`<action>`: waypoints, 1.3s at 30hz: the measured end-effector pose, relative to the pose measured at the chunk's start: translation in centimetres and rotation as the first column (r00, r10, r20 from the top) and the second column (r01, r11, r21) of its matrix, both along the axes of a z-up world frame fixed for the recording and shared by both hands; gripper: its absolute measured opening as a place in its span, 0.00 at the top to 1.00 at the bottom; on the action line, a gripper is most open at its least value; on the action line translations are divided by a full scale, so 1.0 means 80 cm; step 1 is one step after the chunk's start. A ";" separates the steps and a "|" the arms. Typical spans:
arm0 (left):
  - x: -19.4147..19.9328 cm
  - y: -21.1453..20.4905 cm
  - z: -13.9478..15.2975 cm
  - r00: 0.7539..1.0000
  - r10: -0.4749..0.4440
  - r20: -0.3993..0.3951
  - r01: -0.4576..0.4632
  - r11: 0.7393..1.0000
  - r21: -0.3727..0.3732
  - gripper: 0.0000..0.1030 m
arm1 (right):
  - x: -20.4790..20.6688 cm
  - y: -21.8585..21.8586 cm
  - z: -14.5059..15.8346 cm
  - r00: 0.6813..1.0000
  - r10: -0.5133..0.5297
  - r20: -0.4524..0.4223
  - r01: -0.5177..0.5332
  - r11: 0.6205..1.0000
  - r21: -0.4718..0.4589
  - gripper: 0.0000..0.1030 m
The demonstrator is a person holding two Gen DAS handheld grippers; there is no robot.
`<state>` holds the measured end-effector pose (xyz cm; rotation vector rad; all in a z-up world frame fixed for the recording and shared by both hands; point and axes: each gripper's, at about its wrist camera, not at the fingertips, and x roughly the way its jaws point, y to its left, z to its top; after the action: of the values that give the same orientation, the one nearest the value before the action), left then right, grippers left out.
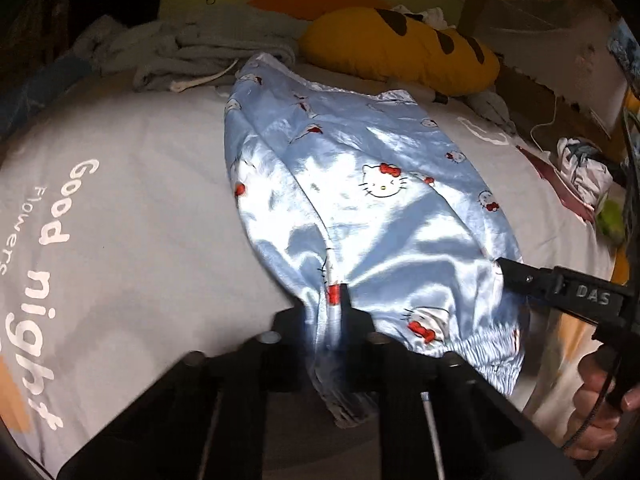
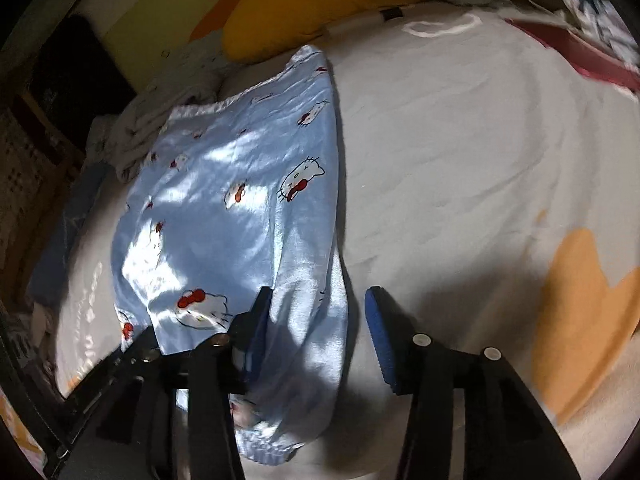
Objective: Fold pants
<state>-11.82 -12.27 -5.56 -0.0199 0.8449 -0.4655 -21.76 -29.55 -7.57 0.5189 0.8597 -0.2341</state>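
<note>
Fingers of the left gripper (image 1: pixel 338 300) are clenched on a bunched fold at the near waistband end of the blue pants (image 1: pixel 352 184), while the right gripper (image 2: pixel 316 316) stands released, one finger on the cloth's right edge. From both, the pants run lengthwise away across the bed (image 2: pixel 460 168) toward the yellow pillow (image 1: pixel 400 48). Bare blanket lies open to the right; grey clothes (image 1: pixel 200 48) crowd the far left.

The left gripper (image 1: pixel 340 300) is hiding the pants' (image 1: pixel 360 200) pinched waistband fold, while the heap of clothes (image 2: pixel 592 4) is blurring past the frame's edge.
</note>
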 end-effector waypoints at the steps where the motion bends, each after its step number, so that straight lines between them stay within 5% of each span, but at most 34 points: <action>1: -0.002 0.002 0.001 1.000 0.013 -0.002 -0.013 1.000 -0.012 0.96 | 0.002 0.001 -0.001 1.000 0.021 -0.004 -0.021 1.000 0.017 0.99; 12: -0.042 0.024 0.021 1.000 0.031 -0.001 -0.031 0.999 0.036 0.95 | -0.004 0.013 0.030 0.999 0.045 -0.022 -0.046 0.999 -0.006 0.99; 15: -0.043 0.031 0.033 1.000 -0.014 -0.006 0.014 1.000 -0.002 0.91 | 0.000 0.016 0.041 0.999 0.029 -0.038 -0.033 0.995 -0.094 0.79; 17: -0.041 0.041 0.050 1.000 -0.024 0.000 0.024 0.999 -0.047 0.84 | -0.003 0.009 0.053 1.000 0.003 -0.010 -0.004 0.993 -0.118 0.67; 25: -0.023 0.066 0.116 0.988 0.009 0.155 -0.012 1.000 0.019 0.59 | -0.002 -0.036 0.105 0.997 0.037 0.069 -0.029 0.994 -0.103 0.67; 27: -0.012 0.065 0.128 0.980 0.017 0.200 -0.031 0.997 0.067 0.48 | 0.004 -0.041 0.120 0.995 0.061 0.075 -0.048 0.985 -0.166 0.67; 32: 0.025 0.057 0.155 0.961 0.007 0.277 -0.038 0.993 0.107 0.41 | 0.031 -0.058 0.166 0.991 0.079 0.108 -0.033 0.926 -0.376 0.62; 34: 0.046 0.054 0.163 0.954 -0.001 0.301 -0.034 0.993 0.110 0.37 | 0.047 -0.070 0.181 0.984 0.108 0.143 -0.046 0.924 -0.379 0.55; 39: 0.135 0.036 0.170 0.972 -0.001 0.236 -0.008 0.999 0.035 0.37 | 0.125 -0.121 0.195 0.979 0.119 0.163 -0.065 0.951 -0.301 0.55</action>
<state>-1.02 -9.37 8.04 0.0657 0.6189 -0.4396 -11.74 -39.21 8.05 0.2156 0.6560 -0.2215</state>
